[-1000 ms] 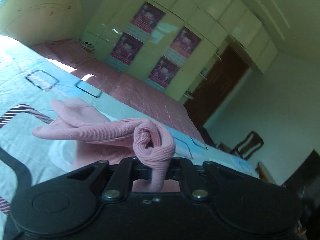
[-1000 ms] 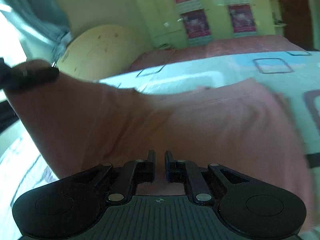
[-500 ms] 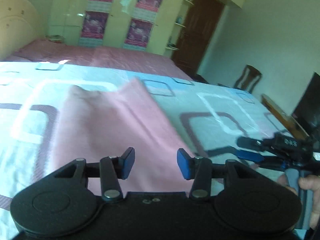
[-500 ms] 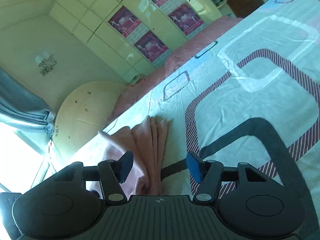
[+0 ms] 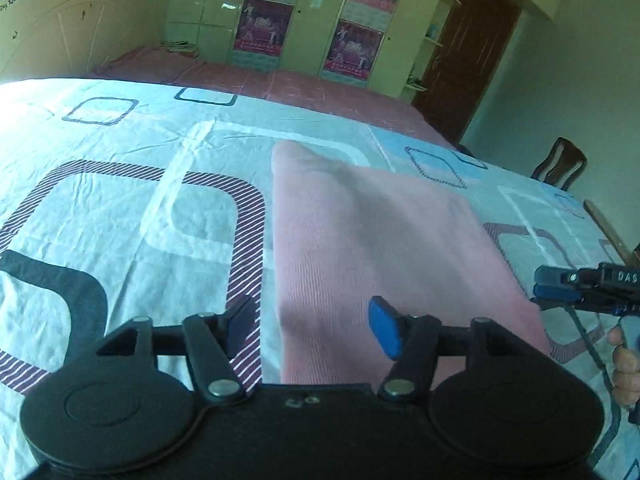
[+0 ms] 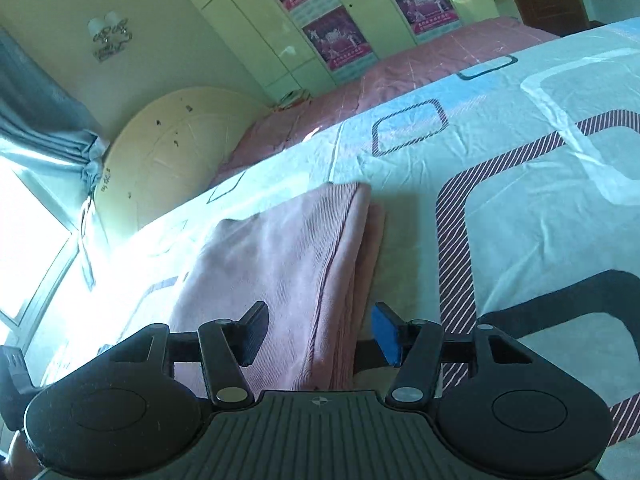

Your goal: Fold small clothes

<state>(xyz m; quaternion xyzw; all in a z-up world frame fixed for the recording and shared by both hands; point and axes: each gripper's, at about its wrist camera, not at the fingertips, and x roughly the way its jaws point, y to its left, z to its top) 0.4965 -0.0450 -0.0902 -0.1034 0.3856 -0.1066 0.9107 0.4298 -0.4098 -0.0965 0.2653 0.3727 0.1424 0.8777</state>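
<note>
- Left tool (image 5: 312, 328): jaws apart, just been opening, nothing pinched. Near left edge of the cloth (image 5: 380, 248) runs between the pads, untouched.
- Right tool (image 6: 320, 332): jaws apart too, just been opening, empty. Straddles the stacked right edge of the cloth (image 6: 288, 256) without pressing it.
- Cloth: pink, ribbed, lying flat on the bed (image 5: 120, 208) as a long folded panel running near to far. Right view shows at least two layers at the fold edge.
- Step, my read: a fold just laid and let go; set-up for the next one.
- Next move probably needs both tools to pinch the near corners, lift, carry to the far end, keep edges lined up. Risk: layers slipping apart.
- Count: one cloth, two tools; right tool also visible at the right of the left view (image 5: 560, 288), a hand (image 5: 624, 360) holding it.
- Far: one chair (image 5: 560, 164), one door (image 5: 468, 52), four posters on the wardrobe (image 5: 312, 16).
</note>
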